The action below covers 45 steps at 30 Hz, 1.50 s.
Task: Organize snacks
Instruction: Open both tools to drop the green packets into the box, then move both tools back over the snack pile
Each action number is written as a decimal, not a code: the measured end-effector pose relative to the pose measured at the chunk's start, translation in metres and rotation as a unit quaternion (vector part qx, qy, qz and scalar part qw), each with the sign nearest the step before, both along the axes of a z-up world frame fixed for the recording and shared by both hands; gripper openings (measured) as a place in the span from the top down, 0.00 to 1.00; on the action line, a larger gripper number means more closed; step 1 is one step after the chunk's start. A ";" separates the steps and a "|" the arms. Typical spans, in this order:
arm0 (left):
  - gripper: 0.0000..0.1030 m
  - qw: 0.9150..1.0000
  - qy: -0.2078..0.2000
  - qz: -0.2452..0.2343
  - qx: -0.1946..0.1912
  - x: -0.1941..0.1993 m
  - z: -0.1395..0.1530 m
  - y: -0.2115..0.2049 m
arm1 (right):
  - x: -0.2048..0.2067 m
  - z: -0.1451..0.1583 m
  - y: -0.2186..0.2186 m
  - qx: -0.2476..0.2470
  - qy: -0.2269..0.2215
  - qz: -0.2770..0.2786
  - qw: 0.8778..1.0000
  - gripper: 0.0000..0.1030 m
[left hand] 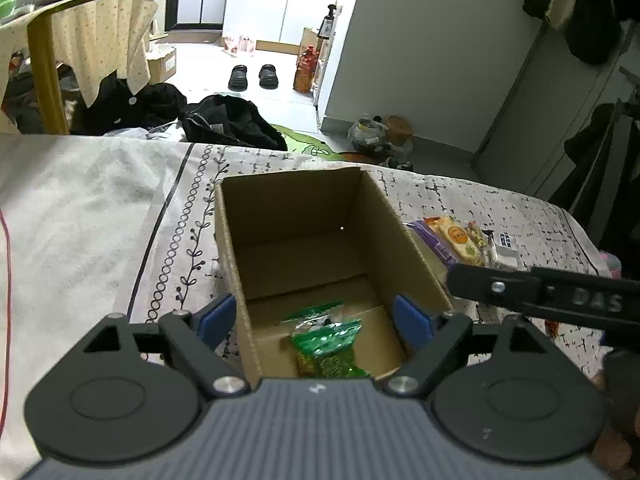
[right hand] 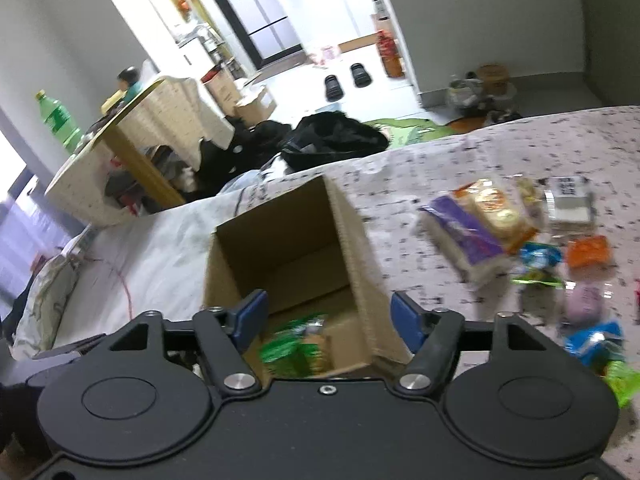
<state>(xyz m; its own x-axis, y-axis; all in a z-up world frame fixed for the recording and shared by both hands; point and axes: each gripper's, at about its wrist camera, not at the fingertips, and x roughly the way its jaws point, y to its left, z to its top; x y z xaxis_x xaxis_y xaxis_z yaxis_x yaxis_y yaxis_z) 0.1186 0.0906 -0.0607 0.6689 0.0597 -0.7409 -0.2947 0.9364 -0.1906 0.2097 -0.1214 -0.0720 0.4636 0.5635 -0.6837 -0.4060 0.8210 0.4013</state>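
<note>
An open cardboard box stands on the patterned cloth, and it also shows in the right wrist view. A green snack packet lies on its floor, seen too in the right wrist view. My left gripper is open and empty, with its blue pads on either side of the box's near end. My right gripper is open and empty above the box's near right wall. A purple pack and an orange biscuit pack lie to the right of the box, with several small packets around them.
The right gripper's black arm crosses the left wrist view at right. The cloth edge drops off behind the box to a floor with black bags. A draped table stands far left.
</note>
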 end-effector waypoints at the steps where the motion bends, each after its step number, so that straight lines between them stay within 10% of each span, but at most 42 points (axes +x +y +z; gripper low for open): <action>1: 0.16 1.000 0.000 -0.004 0.002 0.001 0.001 -0.003 | 0.000 0.001 -0.005 -0.003 -0.001 -0.004 1.000 0.29; 30: 0.00 0.992 -0.013 -0.122 0.009 0.044 0.009 -0.095 | -0.015 -0.009 -0.131 -0.051 -0.001 -0.089 0.995 0.16; 45: 0.02 0.982 -0.003 -0.189 0.006 0.072 -0.012 -0.149 | -0.003 -0.044 -0.169 -0.059 0.057 -0.130 0.988 0.32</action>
<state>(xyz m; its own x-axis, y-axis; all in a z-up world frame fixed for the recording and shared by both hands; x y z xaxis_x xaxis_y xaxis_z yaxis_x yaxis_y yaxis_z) 0.1911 -0.0588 -0.0732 0.6489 -0.1844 -0.7382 0.0746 0.9809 -0.1795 0.2065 -0.2908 -0.1165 0.4985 0.3494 -0.7933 -0.1340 0.9352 0.3277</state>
